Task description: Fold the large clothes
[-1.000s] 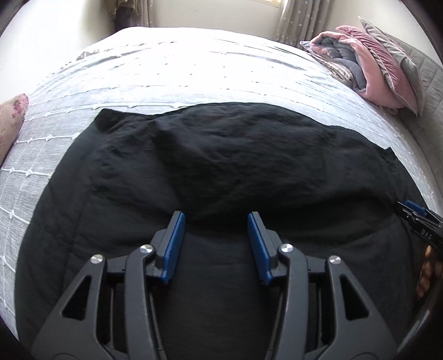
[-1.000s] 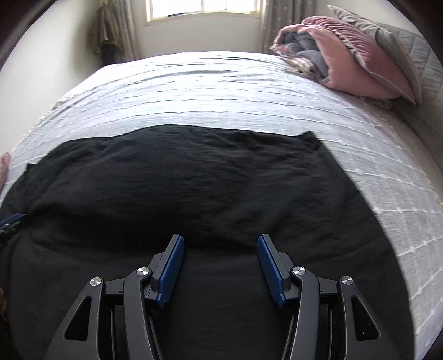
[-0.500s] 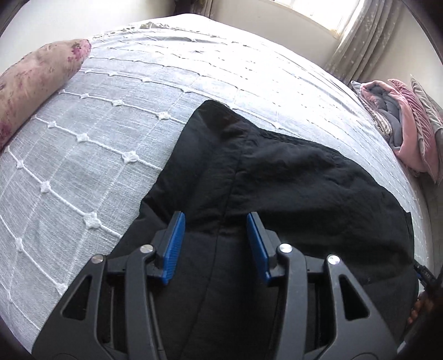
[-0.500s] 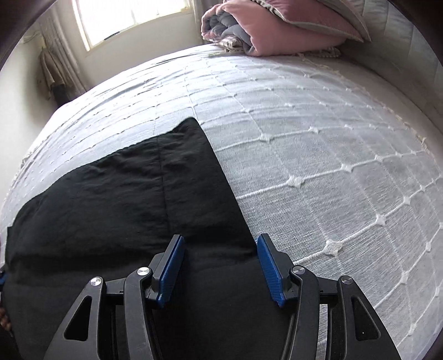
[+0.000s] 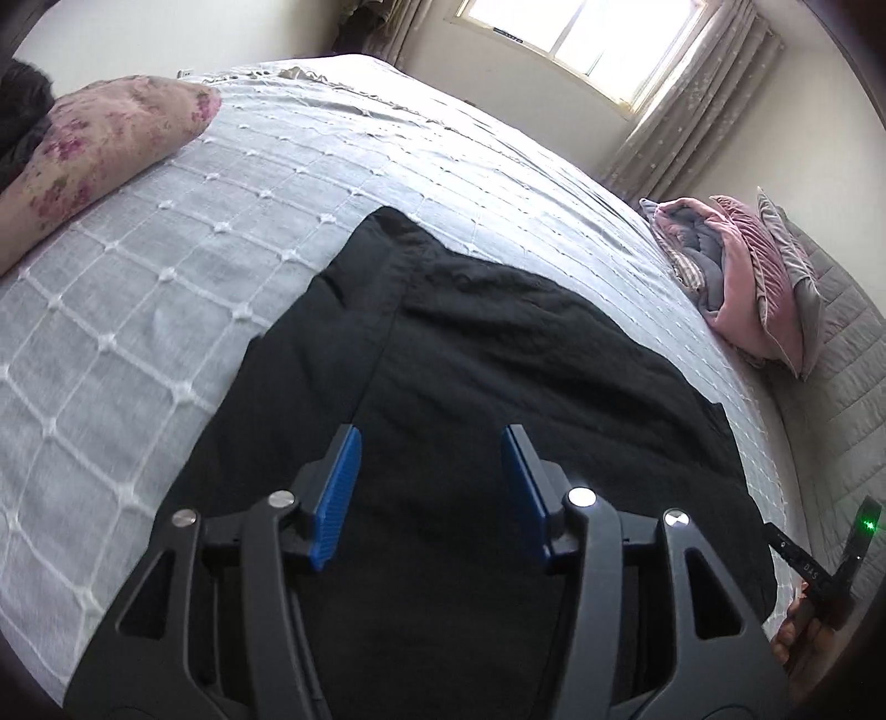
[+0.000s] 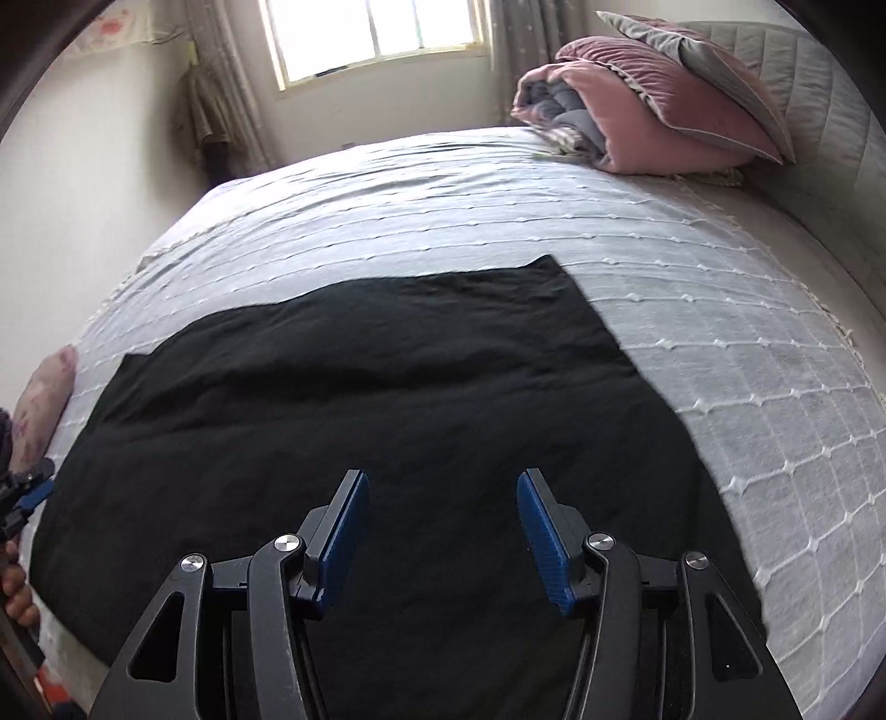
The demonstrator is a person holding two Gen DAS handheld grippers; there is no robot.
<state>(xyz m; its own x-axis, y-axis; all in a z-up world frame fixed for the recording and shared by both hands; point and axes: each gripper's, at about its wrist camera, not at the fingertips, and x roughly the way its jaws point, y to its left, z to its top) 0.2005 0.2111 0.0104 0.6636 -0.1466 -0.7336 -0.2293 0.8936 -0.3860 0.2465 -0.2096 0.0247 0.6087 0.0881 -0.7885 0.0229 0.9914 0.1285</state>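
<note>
A large black garment (image 5: 498, 360) lies spread flat on the bed, folded over along its far part. My left gripper (image 5: 431, 443) hovers above its near left portion; its jaws are opening and nothing is between the blue pads. My right gripper (image 6: 443, 487) hangs open over the garment (image 6: 360, 387) near its right half, holding nothing. In the left wrist view the right gripper (image 5: 814, 565) shows at the lower right, a hand behind it. The left gripper (image 6: 27, 493) peeks in at the left edge of the right wrist view.
The bed carries a pale quilted cover (image 5: 166, 332). A floral pillow (image 5: 99, 144) lies at the far left. A folded pink and grey quilt with cushions (image 6: 637, 105) sits by the grey headboard (image 6: 819, 111). A window (image 6: 371, 33) with curtains is beyond the bed.
Both grippers have risen over the garment. The left view swung toward the garment's left side. The right view swung out to the right edge, then back. The left jaws stand slightly wider.
</note>
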